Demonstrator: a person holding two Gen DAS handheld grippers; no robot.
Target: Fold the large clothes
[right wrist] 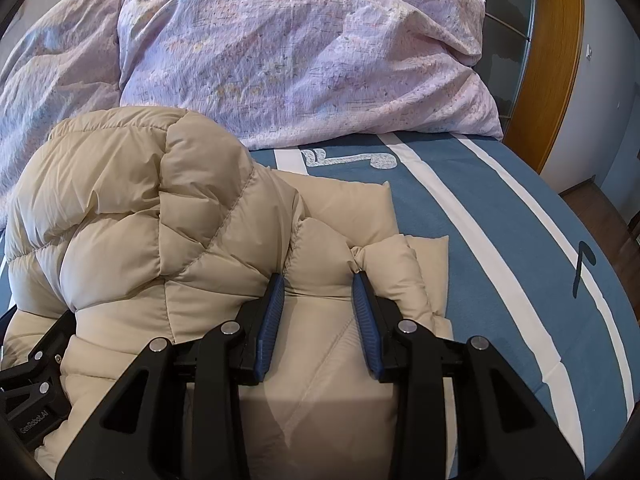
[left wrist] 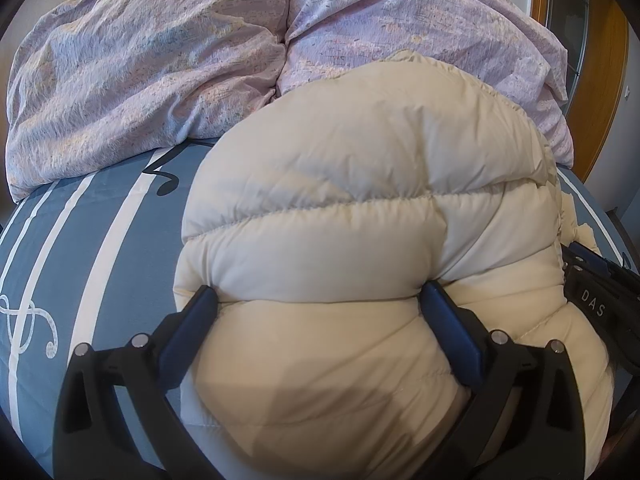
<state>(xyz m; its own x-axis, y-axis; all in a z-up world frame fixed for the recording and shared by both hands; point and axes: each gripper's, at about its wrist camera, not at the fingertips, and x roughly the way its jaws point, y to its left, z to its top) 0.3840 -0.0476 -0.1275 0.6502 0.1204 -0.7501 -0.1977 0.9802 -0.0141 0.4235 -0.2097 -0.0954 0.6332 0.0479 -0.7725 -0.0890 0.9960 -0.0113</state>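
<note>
A cream puffer jacket [left wrist: 360, 216] lies bunched on the blue bed sheet [left wrist: 100, 240]. It also shows in the right wrist view [right wrist: 140, 220], folded over itself. My left gripper [left wrist: 318, 296] stands wide open with a thick puffed fold of the jacket between its blue fingers [left wrist: 196, 320]. My right gripper [right wrist: 318, 280] is partly closed around a fold of the jacket's edge; its blue pads [right wrist: 272, 320] press the fabric on both sides. The right gripper's body shows at the right edge of the left wrist view [left wrist: 596, 300].
A crumpled pink duvet [left wrist: 160, 60] lies across the far side of the bed, also in the right wrist view [right wrist: 300, 52]. A wooden door frame [right wrist: 560, 60] stands at the right. The sheet [right wrist: 500, 240] has white stripes and music-note prints.
</note>
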